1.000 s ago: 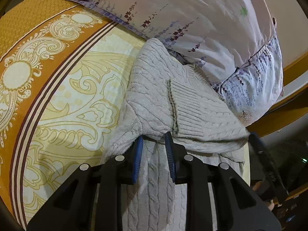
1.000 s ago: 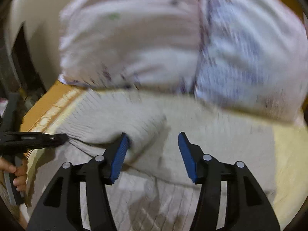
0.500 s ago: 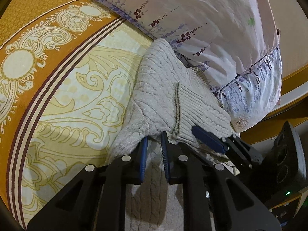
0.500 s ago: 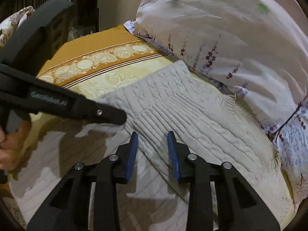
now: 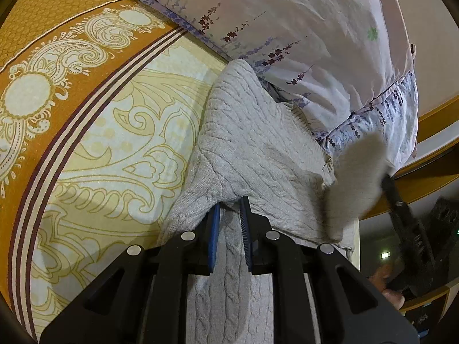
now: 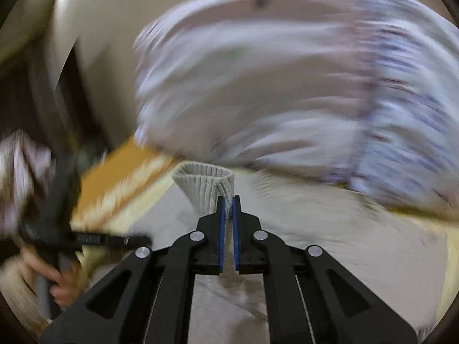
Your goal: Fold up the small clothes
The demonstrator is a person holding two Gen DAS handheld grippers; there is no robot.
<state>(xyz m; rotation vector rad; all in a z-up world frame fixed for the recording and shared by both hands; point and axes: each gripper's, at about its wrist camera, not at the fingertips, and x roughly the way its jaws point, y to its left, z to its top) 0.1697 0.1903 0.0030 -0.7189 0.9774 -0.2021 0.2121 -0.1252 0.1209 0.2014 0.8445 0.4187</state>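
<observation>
On patterned bedsheet, cable-knit grey sweater, ribbed cuff apparently pinched.

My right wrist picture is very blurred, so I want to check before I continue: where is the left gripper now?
Observer: The left gripper is low on the sweater, with its jaws nearly closed on a folded edge.
Operator: Does the sweater lie on the bed?
Observer: Its body does, on the yellow patterned sheet. Its top edge touches the flowered pillow.
Operator: And the cuff that I hold?
Observer: In the left view the cuff is raised off the bed at the sweater's right side, clamped in the right gripper.
</observation>
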